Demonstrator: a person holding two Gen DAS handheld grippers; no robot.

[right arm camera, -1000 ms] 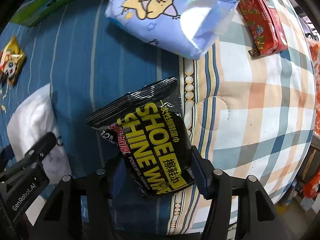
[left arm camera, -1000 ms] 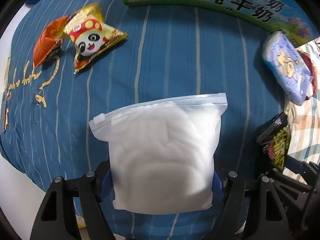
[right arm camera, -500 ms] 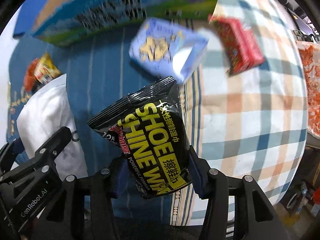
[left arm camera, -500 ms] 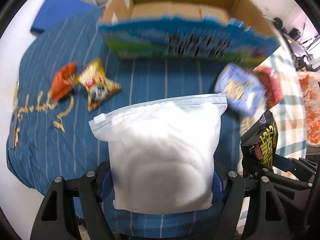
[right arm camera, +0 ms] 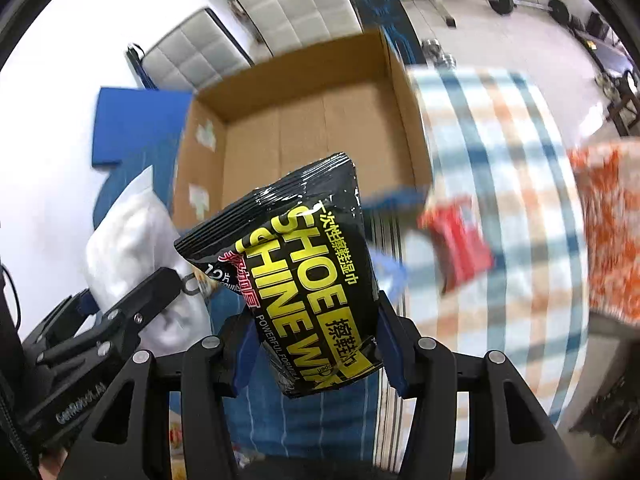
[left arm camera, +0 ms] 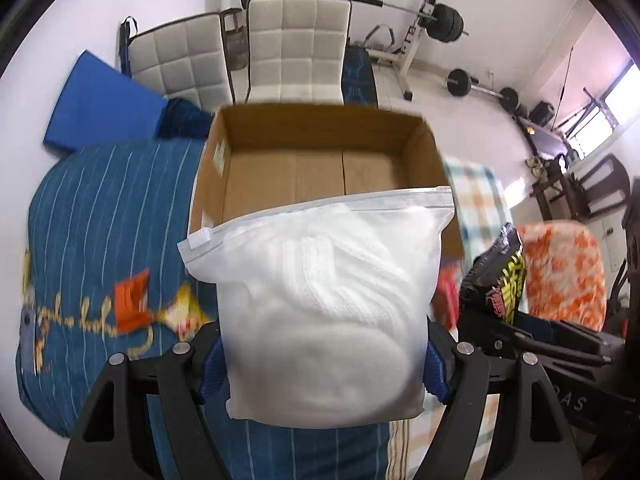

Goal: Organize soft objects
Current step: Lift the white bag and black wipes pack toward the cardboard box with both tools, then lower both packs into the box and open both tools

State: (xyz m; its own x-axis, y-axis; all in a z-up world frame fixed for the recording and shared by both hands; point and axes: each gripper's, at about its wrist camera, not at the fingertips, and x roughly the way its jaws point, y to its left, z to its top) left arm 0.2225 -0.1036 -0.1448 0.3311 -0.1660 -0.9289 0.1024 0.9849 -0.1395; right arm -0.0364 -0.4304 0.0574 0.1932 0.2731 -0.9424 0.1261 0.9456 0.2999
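Observation:
My left gripper (left arm camera: 322,364) is shut on a clear zip bag of white knitted cloth (left arm camera: 324,300), held high above the blue striped blanket (left arm camera: 100,216). My right gripper (right arm camera: 316,344) is shut on a black pack of shoe shine wipes (right arm camera: 308,276), also lifted. An open, empty cardboard box (left arm camera: 320,152) (right arm camera: 304,120) stands ahead of both. The zip bag (right arm camera: 132,224) and the left gripper's body show at the left of the right wrist view. The black pack (left arm camera: 500,280) shows at the right of the left wrist view.
An orange snack bag (left arm camera: 130,304) and a yellow one (left arm camera: 182,312) lie on the blue blanket at left. A red pack (right arm camera: 460,248) lies on the plaid cover (right arm camera: 500,160). An orange-patterned cloth (left arm camera: 560,268) lies at right. White chairs (left arm camera: 292,44) and gym weights stand behind the box.
Both grippers have risen well above the bed with their loads and tilted up, so the open box and the room behind came into view. The packs on the bed dropped away below.

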